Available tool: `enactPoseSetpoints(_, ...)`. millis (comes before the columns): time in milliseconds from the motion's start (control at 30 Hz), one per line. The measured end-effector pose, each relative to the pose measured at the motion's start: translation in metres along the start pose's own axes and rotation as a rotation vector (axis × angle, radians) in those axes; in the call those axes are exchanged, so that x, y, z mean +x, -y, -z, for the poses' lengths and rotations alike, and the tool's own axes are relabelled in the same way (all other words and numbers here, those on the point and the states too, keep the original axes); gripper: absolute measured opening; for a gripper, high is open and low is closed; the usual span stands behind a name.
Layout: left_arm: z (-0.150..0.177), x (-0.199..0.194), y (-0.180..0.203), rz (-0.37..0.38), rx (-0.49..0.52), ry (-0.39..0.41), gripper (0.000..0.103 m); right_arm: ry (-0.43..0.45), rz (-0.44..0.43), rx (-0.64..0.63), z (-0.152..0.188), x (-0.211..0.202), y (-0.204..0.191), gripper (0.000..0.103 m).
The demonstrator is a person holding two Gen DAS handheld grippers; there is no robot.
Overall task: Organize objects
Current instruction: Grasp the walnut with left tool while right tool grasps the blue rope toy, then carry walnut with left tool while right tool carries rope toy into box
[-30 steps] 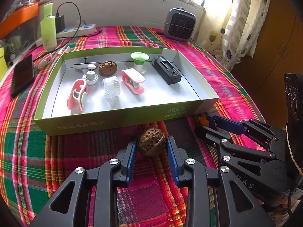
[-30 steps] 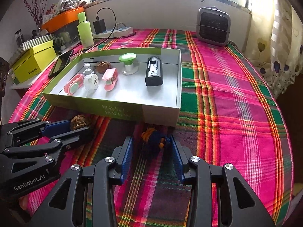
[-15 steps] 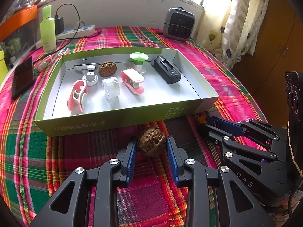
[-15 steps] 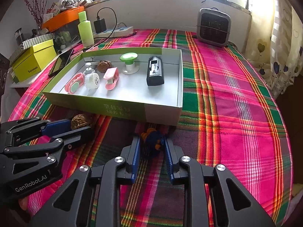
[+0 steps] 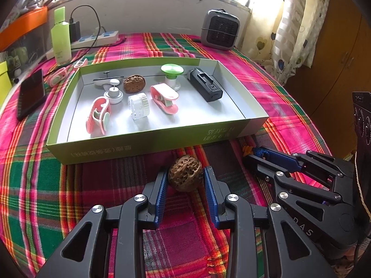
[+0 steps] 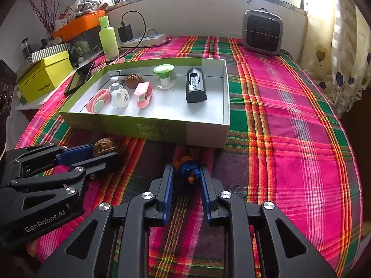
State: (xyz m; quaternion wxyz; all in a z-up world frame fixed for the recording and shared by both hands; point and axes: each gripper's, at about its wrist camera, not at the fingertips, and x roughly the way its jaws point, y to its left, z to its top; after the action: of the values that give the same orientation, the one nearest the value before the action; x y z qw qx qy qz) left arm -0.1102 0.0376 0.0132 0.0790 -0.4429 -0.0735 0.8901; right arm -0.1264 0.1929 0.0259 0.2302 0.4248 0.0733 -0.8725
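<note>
Gripping stage, both items seated on the plaid cloth (image 6: 289,115) just in front of the green-walled box (image 5: 148,147). Left gripper (image 5: 185,180): narrow set, blue pads pressed to either side of a brown walnut (image 5: 184,176), not lifted. Right gripper (image 6: 186,177): jaws just been closing, now pinching a blue-and-orange knotted cord piece (image 6: 185,169) between them. Box contents: second walnut (image 5: 134,83), two pink clips, white spool, green-topped stand, black device (image 5: 205,88). Free floor space apparent at near right of the box. Next, by judgement: raising each piece clear of the near wall, carrying over it, releasing onto bare floor without knocking stored pieces.
</note>
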Motion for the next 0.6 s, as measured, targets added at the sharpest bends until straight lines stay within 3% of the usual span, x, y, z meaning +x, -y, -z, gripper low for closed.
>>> enactPoseSetpoints(600, 0.002, -0.020, -0.001, -0.014, 0.019, 0.039, 0.029, 0.054, -0.028, 0.006, -0.004, -0.018, -0.010, 0.023)
